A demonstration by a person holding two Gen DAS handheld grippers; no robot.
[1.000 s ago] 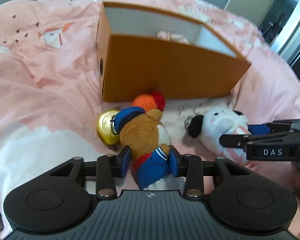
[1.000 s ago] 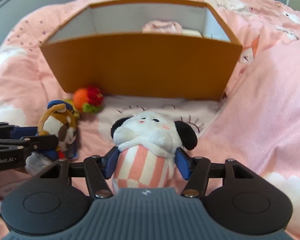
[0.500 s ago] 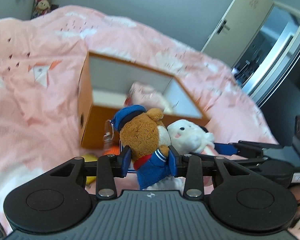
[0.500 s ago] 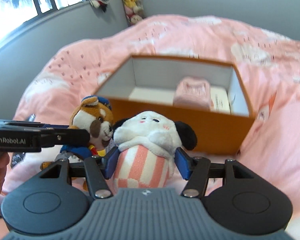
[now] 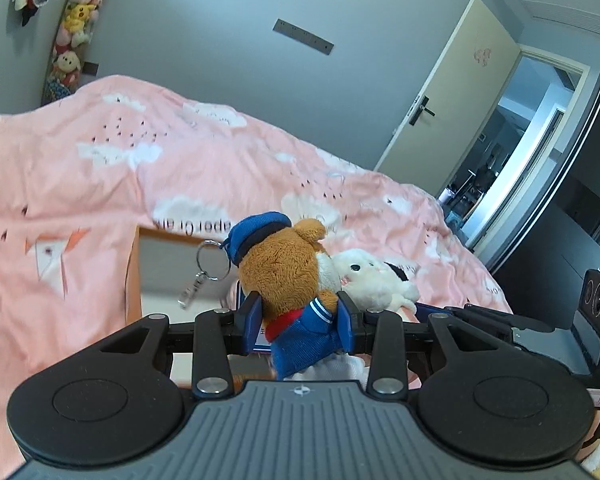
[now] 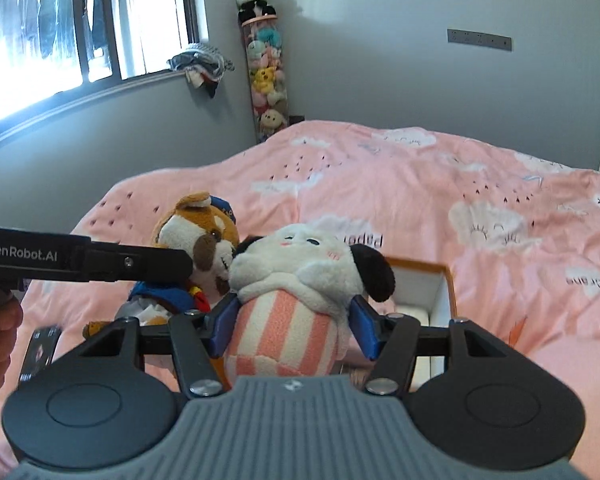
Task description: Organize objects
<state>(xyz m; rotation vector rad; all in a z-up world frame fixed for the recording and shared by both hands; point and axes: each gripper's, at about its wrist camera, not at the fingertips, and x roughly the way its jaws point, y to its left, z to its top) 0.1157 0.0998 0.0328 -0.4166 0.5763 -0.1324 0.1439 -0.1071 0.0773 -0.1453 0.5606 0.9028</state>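
1. While you carried both toys, the pink quilt point(image 6: 440, 200) filled most of each view, spread over the bed beneath your grippers.
2. You had the orange box point(image 5: 134, 276) below and ahead of both grippers; only its left wall and white interior showed in the left wrist view, and its right corner point(image 6: 446, 280) in the right wrist view. What lay inside it could not be told.
3. You held the striped plush point(image 6: 288, 320) in the right gripper point(image 6: 292, 332), both blue pads pressed into its pink-and-white body, head upright.
4. You held the bear plush point(image 5: 288, 276) in the left gripper point(image 5: 298, 322), pads pinching its blue jacket at the waist. The two toys' heads were touching.
5. You had a key ring point(image 5: 214, 262) dangling loose from the bear's cap, over the box.

Recommended practice, as a judgement:
- You should have brought each toy well past the box rim before lowering.
- You should have separated the grippers first, so neither toy dragged the other on release.
- You should have watched that the ring did not snag the box wall.
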